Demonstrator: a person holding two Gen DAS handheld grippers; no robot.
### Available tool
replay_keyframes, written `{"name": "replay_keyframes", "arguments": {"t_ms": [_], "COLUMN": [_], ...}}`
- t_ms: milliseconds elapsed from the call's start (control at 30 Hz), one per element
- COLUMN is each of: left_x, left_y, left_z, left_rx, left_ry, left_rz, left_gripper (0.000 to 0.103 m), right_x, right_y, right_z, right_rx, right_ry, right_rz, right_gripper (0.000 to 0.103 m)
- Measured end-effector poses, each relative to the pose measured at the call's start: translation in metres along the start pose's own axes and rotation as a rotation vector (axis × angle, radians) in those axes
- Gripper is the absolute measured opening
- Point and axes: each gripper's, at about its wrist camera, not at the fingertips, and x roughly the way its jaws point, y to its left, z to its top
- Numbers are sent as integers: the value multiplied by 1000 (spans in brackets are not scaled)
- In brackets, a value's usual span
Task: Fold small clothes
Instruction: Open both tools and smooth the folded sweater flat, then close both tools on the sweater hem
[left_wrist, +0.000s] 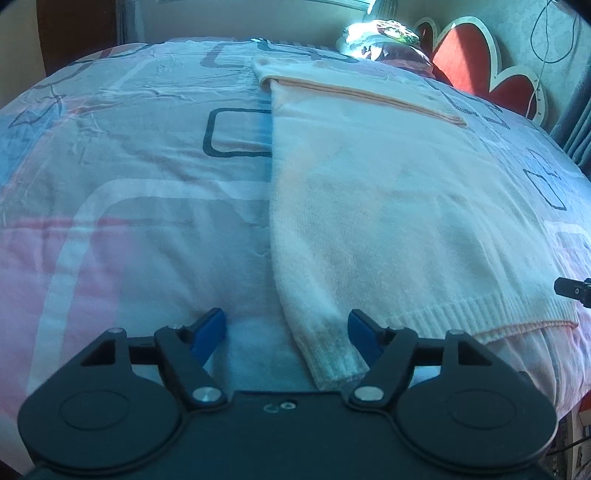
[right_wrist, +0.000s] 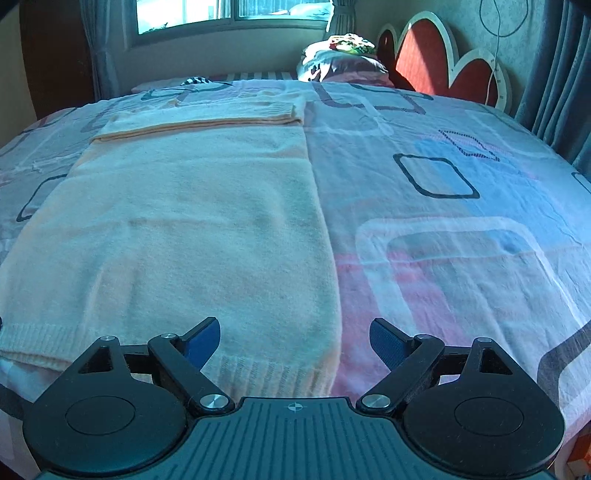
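Observation:
A pale cream knitted sweater (left_wrist: 388, 206) lies flat on the bed, its sides folded in, a sleeve laid across its far end (left_wrist: 354, 92). It also shows in the right wrist view (right_wrist: 184, 229). My left gripper (left_wrist: 286, 330) is open at the sweater's near left corner, with the ribbed hem corner (left_wrist: 332, 354) between its blue pads. My right gripper (right_wrist: 295, 339) is open at the near right corner, over the ribbed hem (right_wrist: 266, 373). The tip of the right gripper shows at the right edge of the left wrist view (left_wrist: 574, 290).
The bed is covered by a pink, blue and white patterned sheet (right_wrist: 461, 258). A pile of pillows and bedding (right_wrist: 340, 55) sits at the far end by a red petal-shaped headboard (right_wrist: 436, 62). A window (right_wrist: 229, 14) and curtains are behind. A cable hangs on the wall (right_wrist: 495, 22).

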Motion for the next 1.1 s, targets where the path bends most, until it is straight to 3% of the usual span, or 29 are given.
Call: {"name": "replay_keyframes", "arguments": {"t_ms": [67, 100, 133, 200, 233, 267, 300, 333, 367, 500, 767, 1100], "left_x": [0, 1, 2, 4, 4, 4, 6, 6, 6, -4, -16, 20], "left_y": [-4, -5, -6, -7, -8, -7, -7, -7, -9, -16, -22, -26], "left_z": [0, 1, 2, 5, 7, 9, 12, 14, 17, 34, 99, 185], "left_rx": [25, 32, 34, 29, 25, 15, -4, -19, -17, -11, -18, -42], "left_ry": [16, 22, 27, 35, 40, 45, 59, 61, 46, -37, -246, -354], "left_rz": [-15, -22, -28, -35, -41, -60, -87, -98, -94, -109, -101, -71], "left_gripper": [62, 61, 58, 51, 40, 16, 6, 5, 5, 4, 5, 5], "right_x": [2, 4, 5, 6, 6, 6, 6, 6, 7, 3, -3, 47], "right_y": [-7, -9, -11, -10, -9, -10, -9, -8, -7, -9, -9, -6], "right_z": [-3, -4, -6, -6, -5, -2, 0, 2, 5, 19, 89, 187], "right_rx": [26, 39, 56, 58, 55, 61, 61, 50, 37, 35, 13, -9], "right_ry": [34, 56, 69, 82, 88, 97, 110, 120, 129, 118, -64, -212], "right_rz": [23, 40, 54, 59, 69, 93, 115, 129, 145, 205, 245, 243], "right_gripper": [79, 61, 53, 50, 44, 38, 21, 11, 9, 7, 7, 7]}}
